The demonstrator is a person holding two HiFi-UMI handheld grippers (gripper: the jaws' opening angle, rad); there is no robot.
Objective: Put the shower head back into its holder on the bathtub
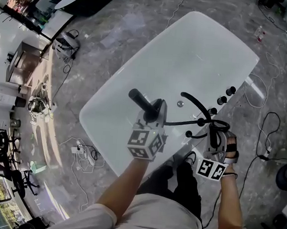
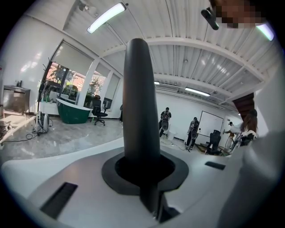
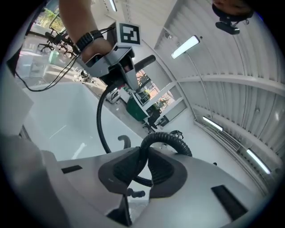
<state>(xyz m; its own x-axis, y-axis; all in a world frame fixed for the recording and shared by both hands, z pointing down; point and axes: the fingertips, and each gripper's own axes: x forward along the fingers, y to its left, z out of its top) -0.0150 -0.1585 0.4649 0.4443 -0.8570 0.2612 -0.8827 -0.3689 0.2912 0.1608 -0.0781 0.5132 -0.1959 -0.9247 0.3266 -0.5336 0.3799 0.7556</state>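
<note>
The black shower head is a slim wand held over the white bathtub. My left gripper is shut on it, and in the left gripper view the shower head stands upright between the pads of the left gripper. Its black hose runs right to my right gripper at the tub's near rim. In the right gripper view the right gripper pinches the ribbed hose, which loops above the pads. I cannot make out the holder itself.
A black curved spout and three black knobs sit on the tub's right rim, with a drain inside. Cables trail over the marble floor to the right. The person's legs stand at the near edge.
</note>
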